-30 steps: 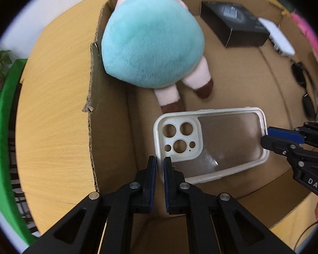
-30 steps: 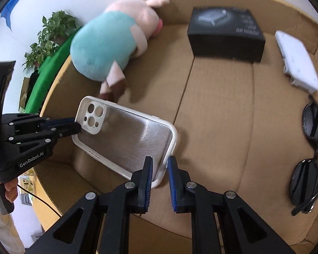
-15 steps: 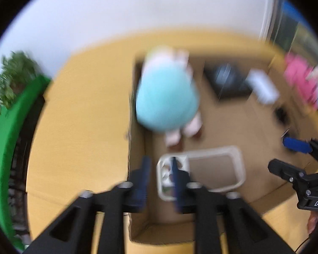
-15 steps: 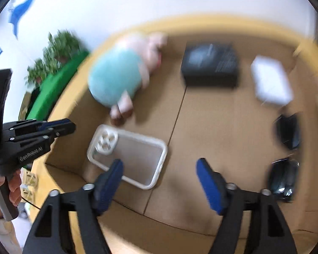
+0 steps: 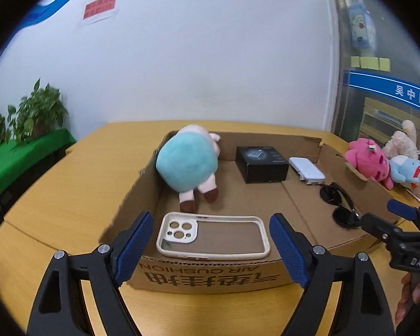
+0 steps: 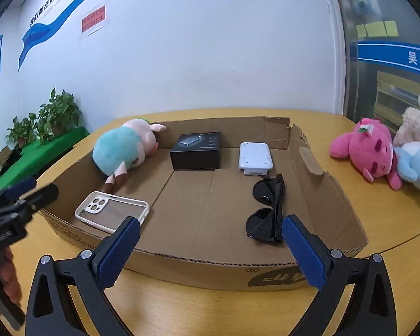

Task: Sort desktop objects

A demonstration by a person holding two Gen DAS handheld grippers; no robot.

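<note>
A shallow cardboard box (image 5: 210, 277) (image 6: 198, 266) sits on the wooden table. In it lie a white phone case (image 5: 212, 236) (image 6: 112, 214), a teal and pink pig plush (image 5: 189, 165) (image 6: 123, 148), a black box (image 5: 261, 163) (image 6: 196, 152), a white device (image 5: 306, 169) (image 6: 254, 158) and black sunglasses (image 5: 338, 203) (image 6: 267, 210). My left gripper (image 5: 211, 247) is open and empty, held back above the box's near wall in front of the case. My right gripper (image 6: 208, 252) is open and empty, above the near wall.
Pink, blue and cream plush toys (image 5: 383, 162) (image 6: 386, 154) lie on the table to the right of the box. Potted plants (image 5: 33, 113) (image 6: 50, 117) stand on a green surface at the left. A white wall rises behind the table.
Both grippers let go of the phone case, opened wide and drew back and up. The case now lies flat in the box's near left corner.
</note>
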